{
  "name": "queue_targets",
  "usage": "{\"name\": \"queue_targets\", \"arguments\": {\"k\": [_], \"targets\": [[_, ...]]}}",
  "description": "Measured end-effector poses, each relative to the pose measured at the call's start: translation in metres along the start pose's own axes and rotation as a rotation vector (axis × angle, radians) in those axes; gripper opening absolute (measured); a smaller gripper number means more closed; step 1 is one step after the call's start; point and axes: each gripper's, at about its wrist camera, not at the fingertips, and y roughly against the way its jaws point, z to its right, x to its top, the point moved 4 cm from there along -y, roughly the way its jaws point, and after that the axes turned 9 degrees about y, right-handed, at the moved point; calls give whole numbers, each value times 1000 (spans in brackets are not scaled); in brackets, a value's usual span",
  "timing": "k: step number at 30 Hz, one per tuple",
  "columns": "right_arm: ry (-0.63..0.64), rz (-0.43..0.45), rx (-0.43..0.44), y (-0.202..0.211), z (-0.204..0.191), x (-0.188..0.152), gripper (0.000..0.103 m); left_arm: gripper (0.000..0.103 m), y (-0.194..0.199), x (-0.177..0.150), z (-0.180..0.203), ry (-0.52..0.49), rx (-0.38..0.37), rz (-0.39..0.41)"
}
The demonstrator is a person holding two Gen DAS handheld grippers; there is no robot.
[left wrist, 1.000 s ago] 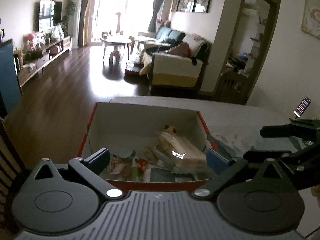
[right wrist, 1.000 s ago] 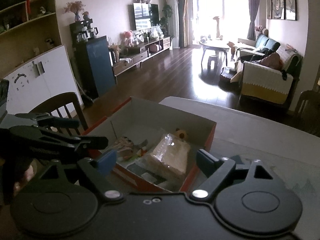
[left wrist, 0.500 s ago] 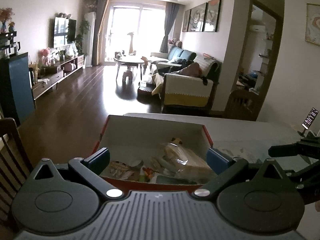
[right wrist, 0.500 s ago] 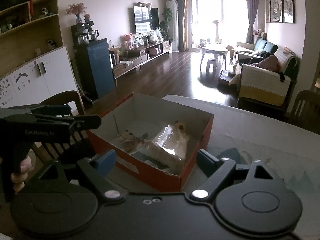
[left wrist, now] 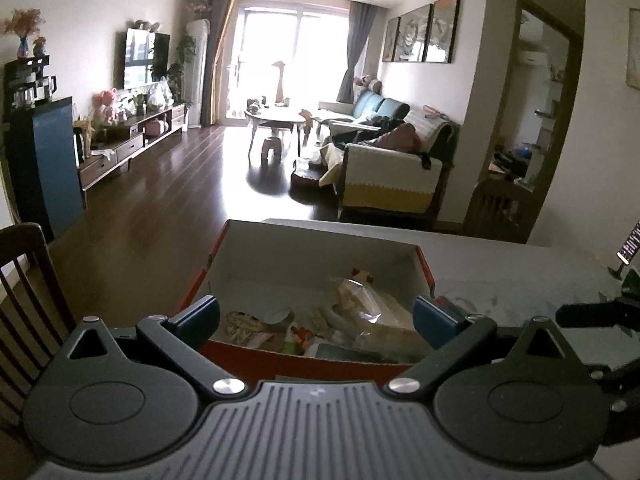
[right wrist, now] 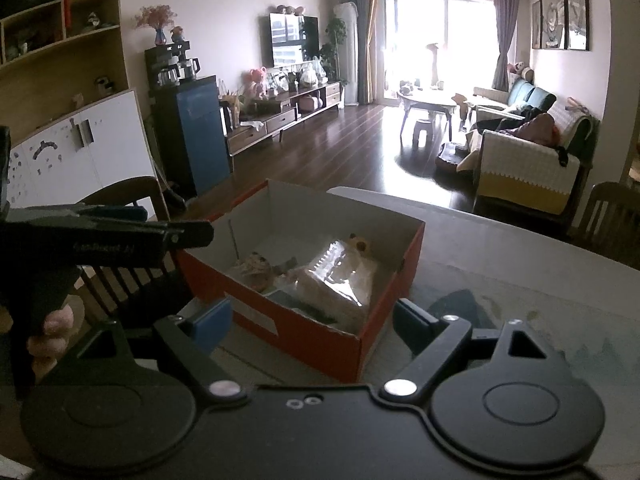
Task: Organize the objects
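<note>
My left gripper (left wrist: 316, 320): fingers spread wide, nothing between them; it hangs just short of the box's near wall, its blue pads (left wrist: 198, 316) framing the box's width; from the right wrist view it shows as a dark bar at the left edge, gripped by my hand (right wrist: 50, 334).
My right gripper (right wrist: 310, 322): jaws likewise apart and empty; it hovers near the box's closest corner, over the table.
Box (left wrist: 320, 360): an open cardboard box, red-orange outside, pale inside; it sits on the table near the edge, no lid on it.
Clear-wrapped packet (right wrist: 340, 276): lies inside the box toward its right half, tilted, the plastic catching light; whether it touches the wall I cannot tell.
Small things (left wrist: 256, 326): a loose jumble on the box floor left of the packet, printed wrappers and a round pale piece among them; too small to name each.
Dark flat item (left wrist: 340, 352): inside the box against the near wall, partly under the packet.
Table (right wrist: 520, 268): pale, mottled top; the box rests on it.
Phone (left wrist: 630, 242): propped upright on a stand at the table's far right, screen lit.
Chair (left wrist: 24, 280): dark wooden back, just beside the table on the left.
</note>
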Motion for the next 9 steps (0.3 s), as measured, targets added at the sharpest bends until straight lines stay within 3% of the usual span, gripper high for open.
{"name": "queue_targets", "arguments": {"k": [9], "targets": [[-9, -16, -8, 0, 0, -9, 87, 103, 2, -2, 1, 11, -5, -2]]}}
